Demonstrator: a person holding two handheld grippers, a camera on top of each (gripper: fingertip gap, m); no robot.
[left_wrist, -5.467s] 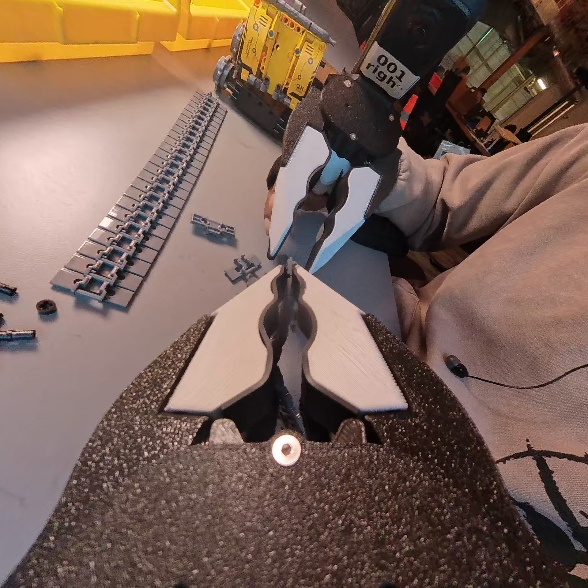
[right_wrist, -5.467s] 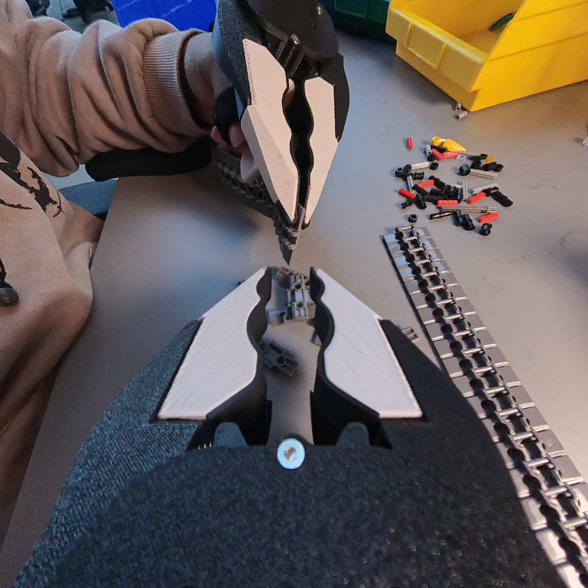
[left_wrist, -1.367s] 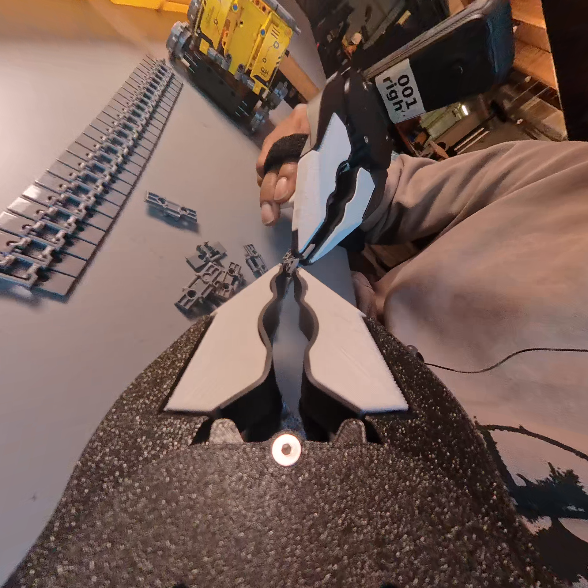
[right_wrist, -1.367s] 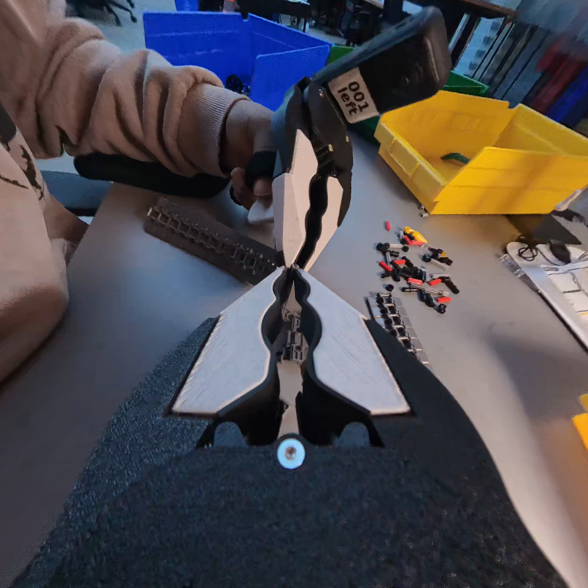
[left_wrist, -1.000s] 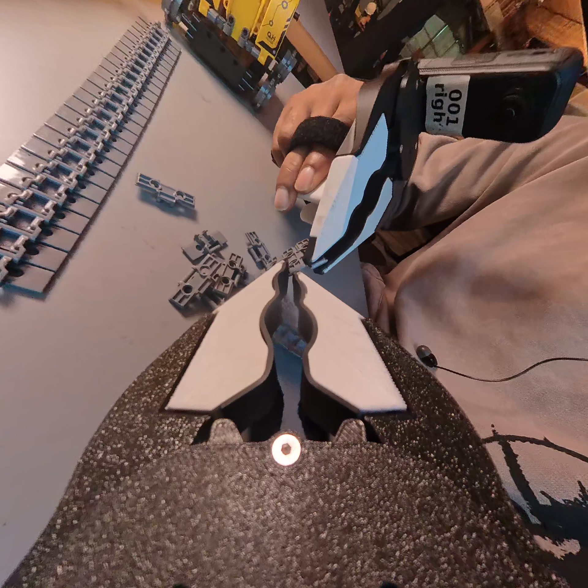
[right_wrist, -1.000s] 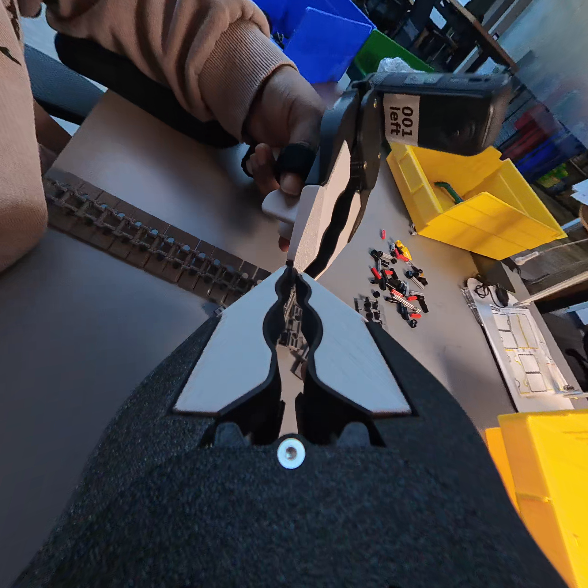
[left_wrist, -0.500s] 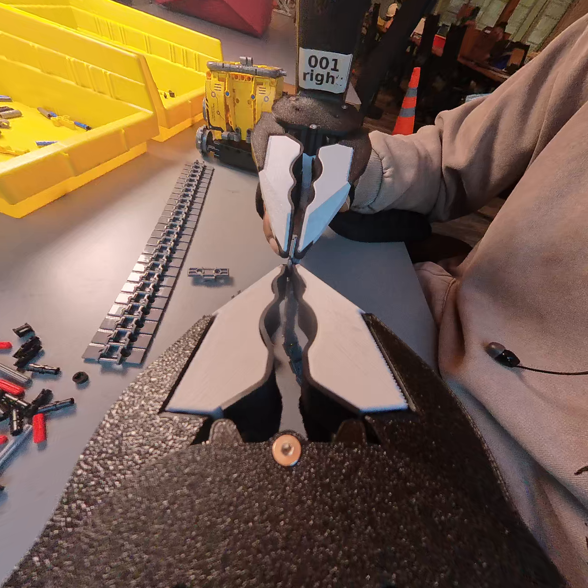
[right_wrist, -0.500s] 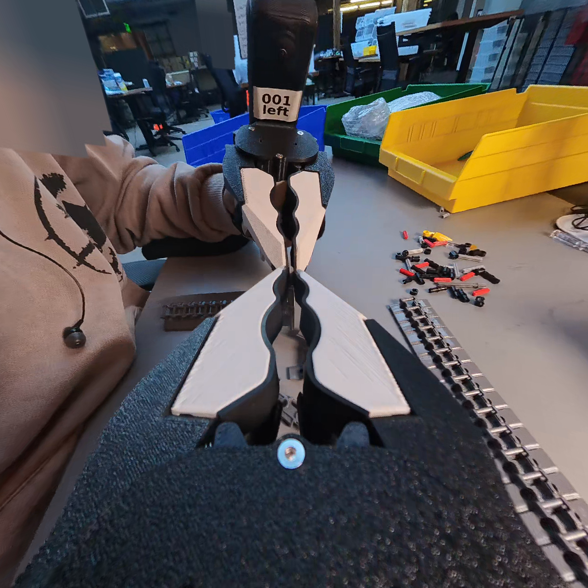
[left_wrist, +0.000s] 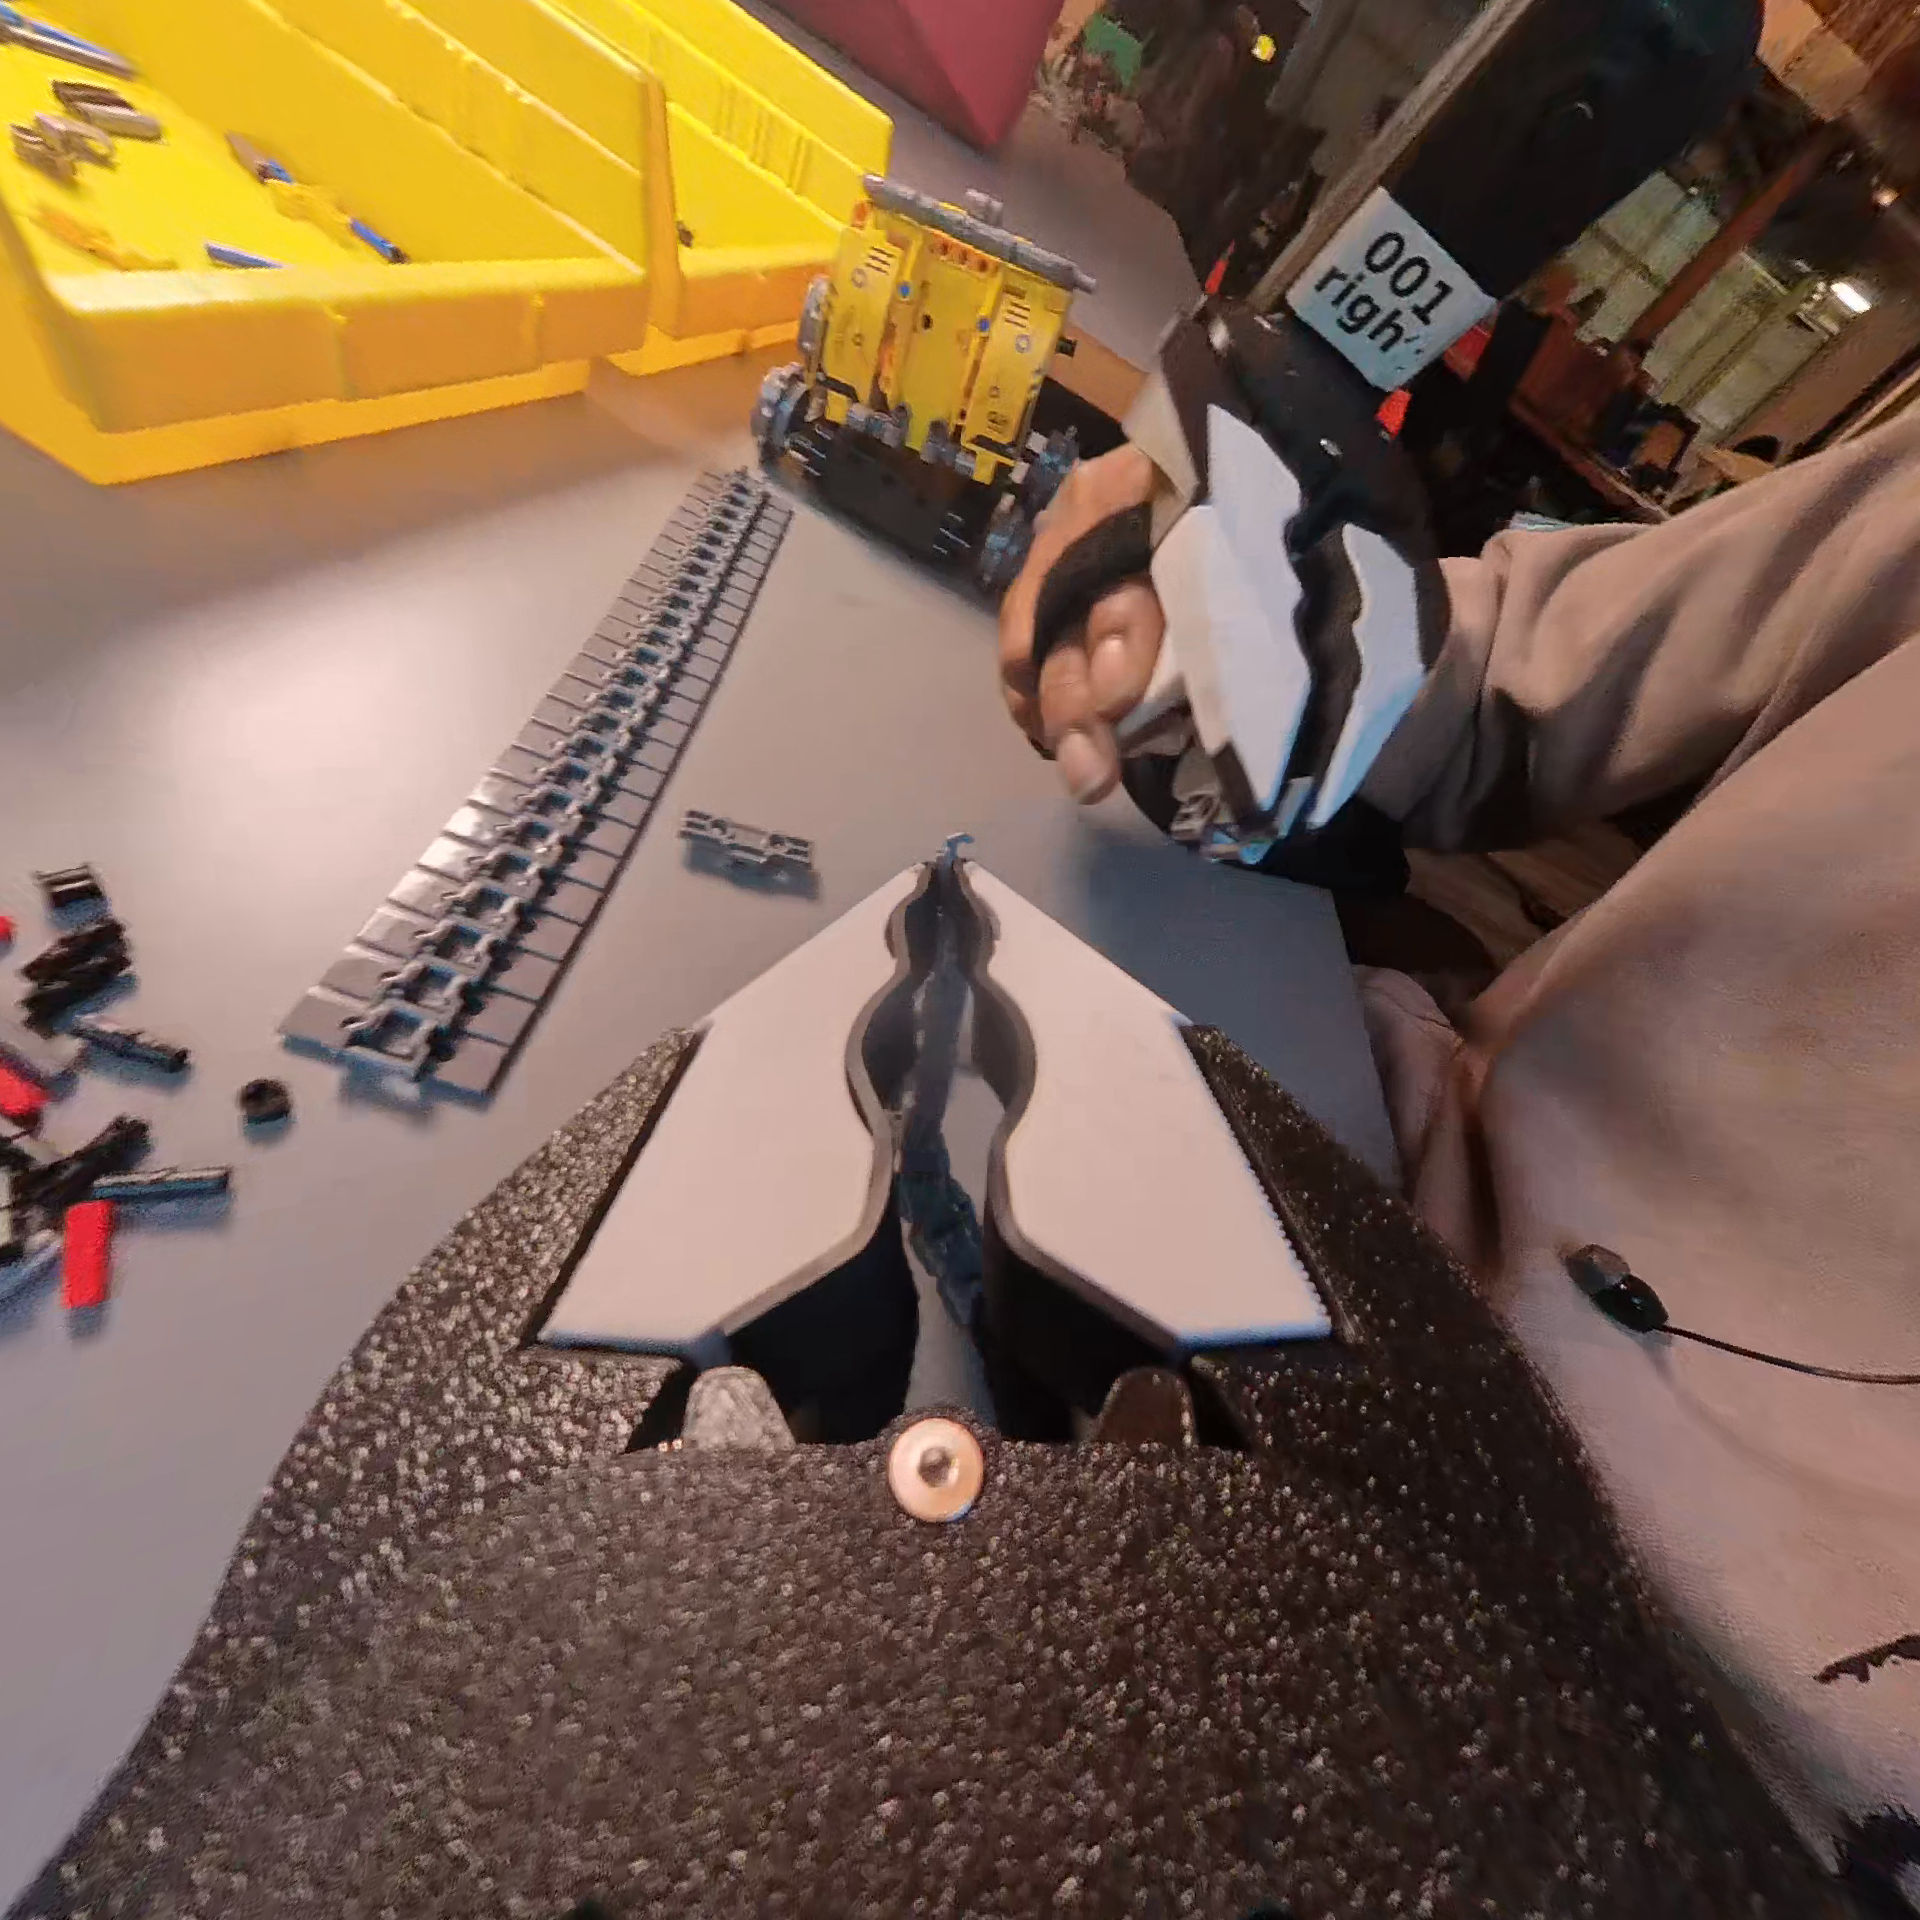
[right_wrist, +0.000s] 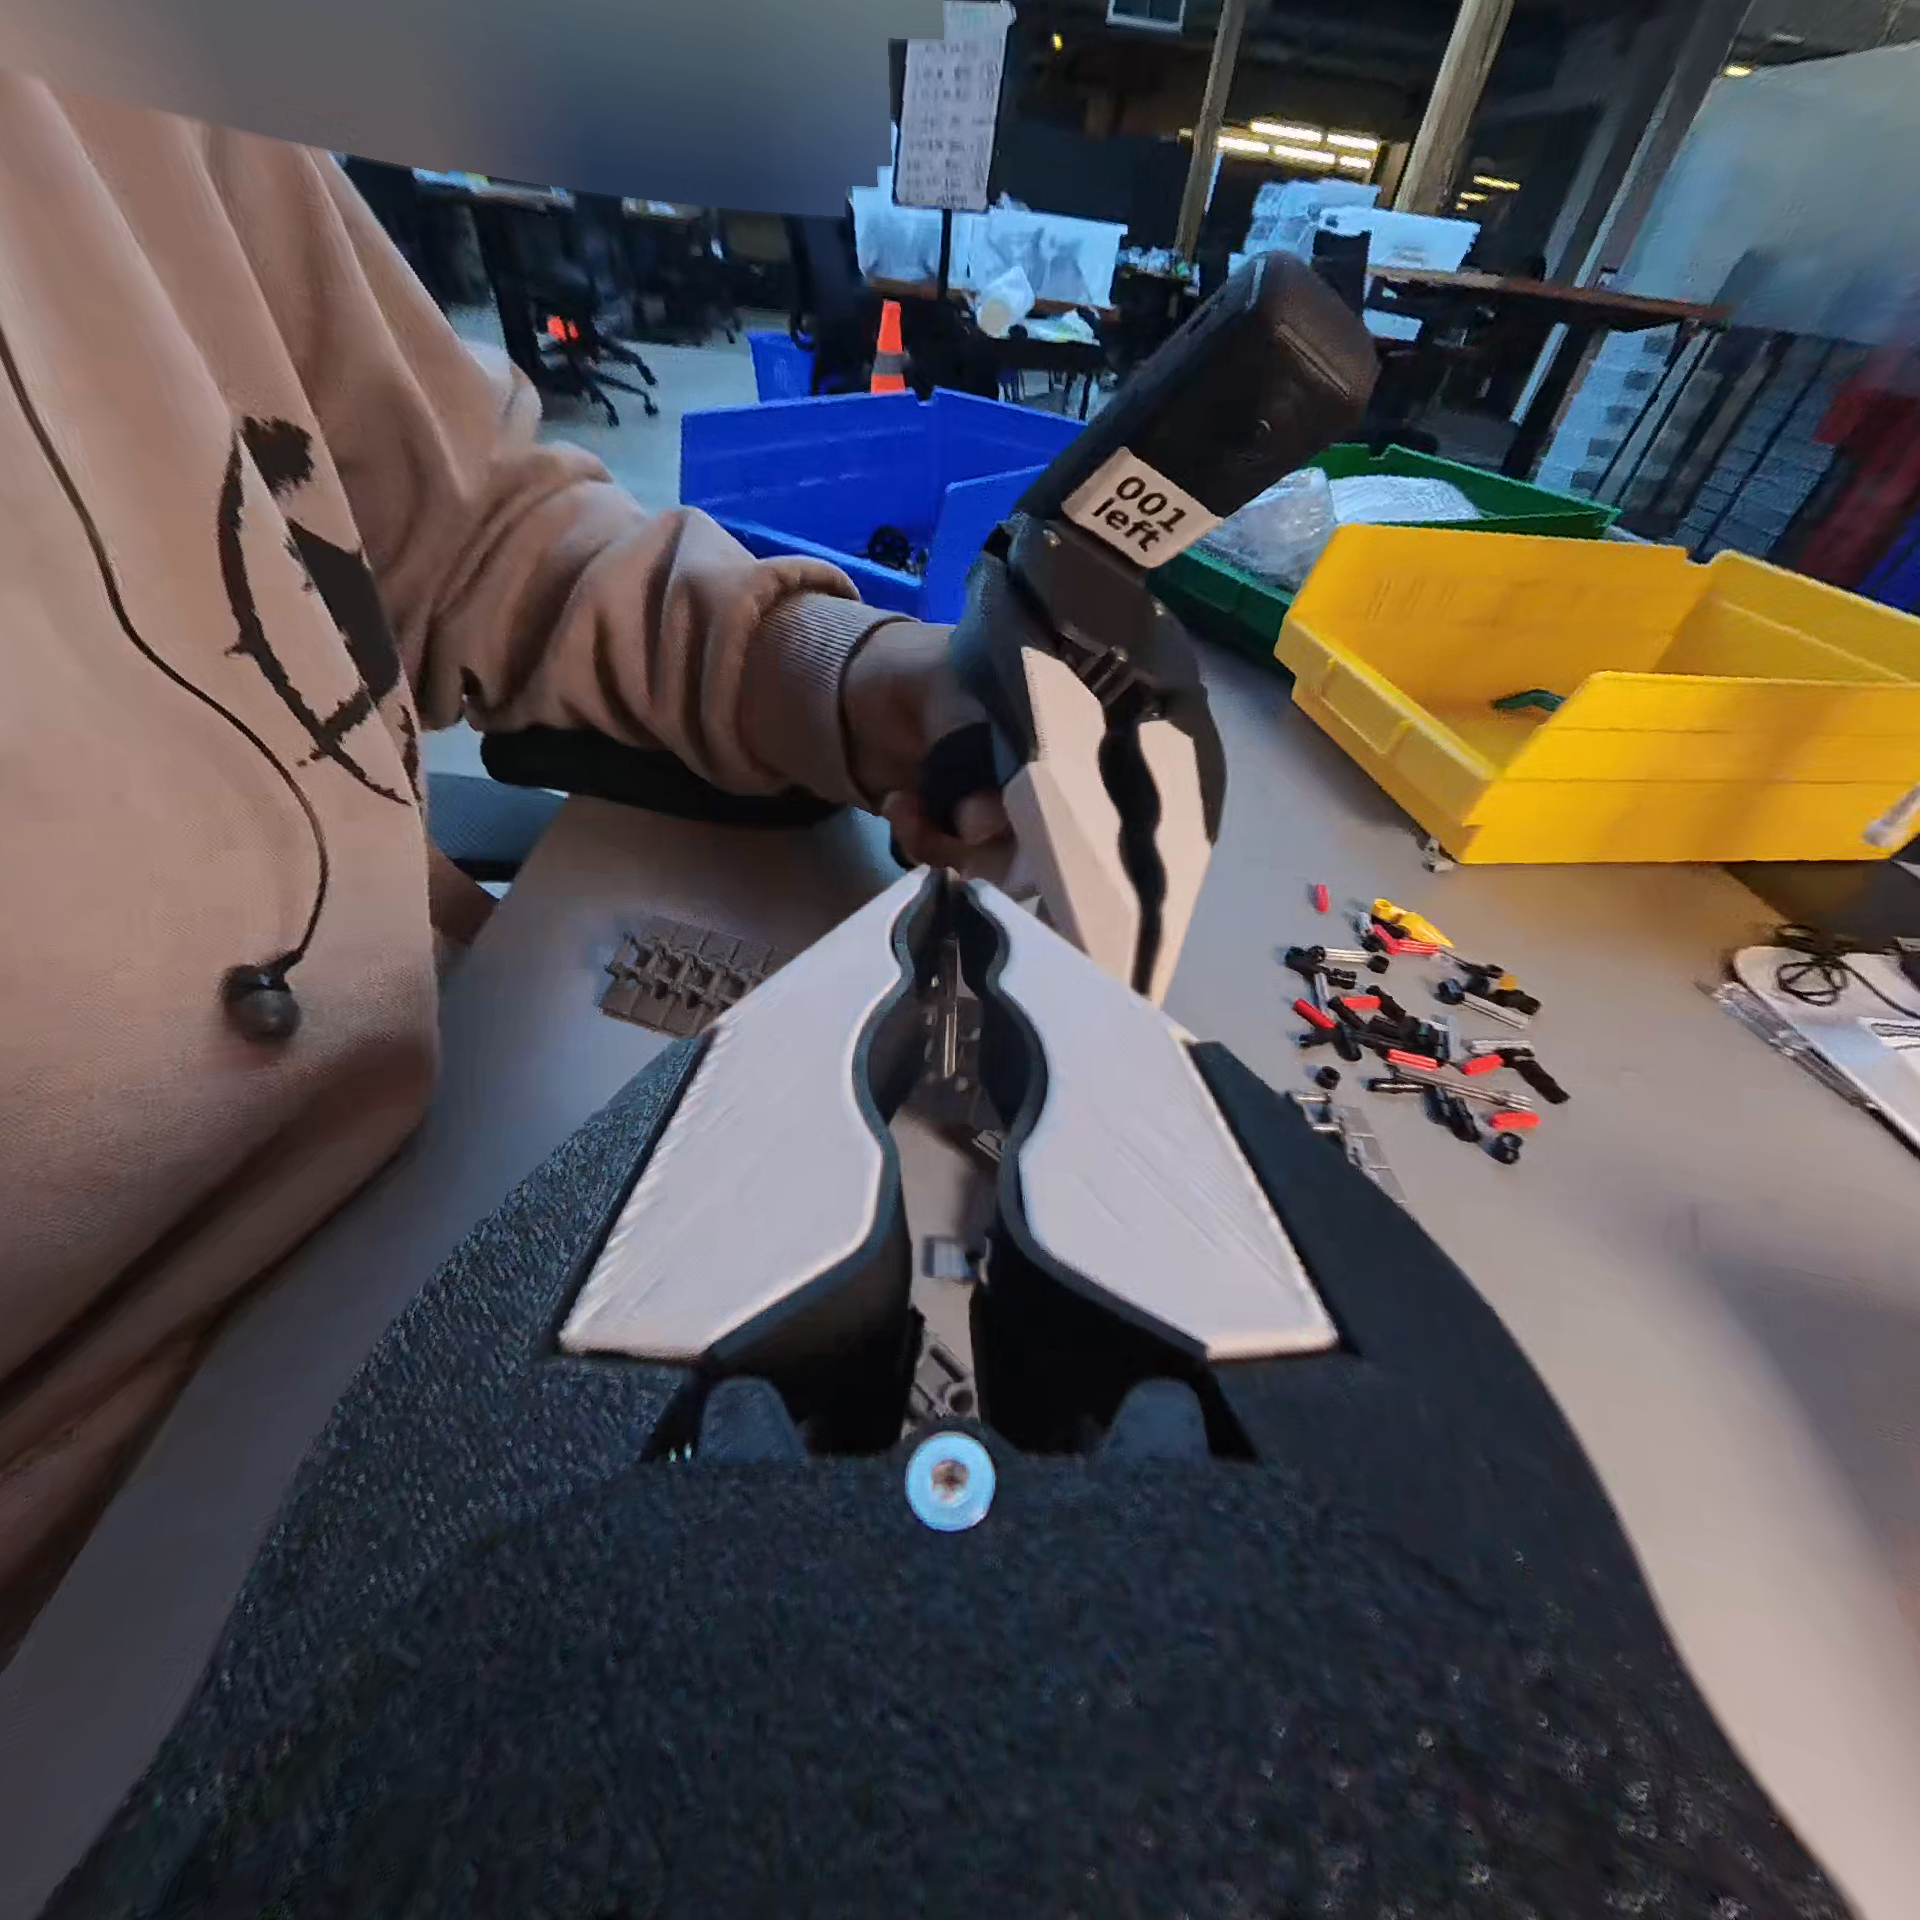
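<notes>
My left gripper (left_wrist: 948, 871) is shut on a dark track chain (left_wrist: 935, 1132) that runs back between its fingers; a small hook end sticks out past the tips. It also shows in the right wrist view (right_wrist: 1141, 977), just right of my right gripper's tips. My right gripper (right_wrist: 945, 883) is shut on a small grey track link (right_wrist: 948, 977) seen edge-on. In the left wrist view the right gripper (left_wrist: 1257, 842) hangs up and to the right of the left tips, apart from them, with the grey link (left_wrist: 1200, 816) at its tips. Both are above the grey table (left_wrist: 260, 675).
A long grey track strip (left_wrist: 561, 790) and one loose grey link (left_wrist: 748, 836) lie on the table. A yellow model vehicle (left_wrist: 925, 343) and yellow bins (left_wrist: 312, 260) stand behind. Black and red pins (right_wrist: 1413, 1029), a dark track piece (right_wrist: 686, 971), a yellow bin (right_wrist: 1610, 707) and papers (right_wrist: 1849, 1029) are near. The left gripper's tips are roughly 5 centimeters from the right gripper's. Left tips and right tips are each some 30 centimeters from the yellow model vehicle (left_wrist: 925, 343).
Half a second ago the two grippers met tip to tip. Now they have drawn apart: the right gripper has swung off to the right with the grey link. Both stay shut.
</notes>
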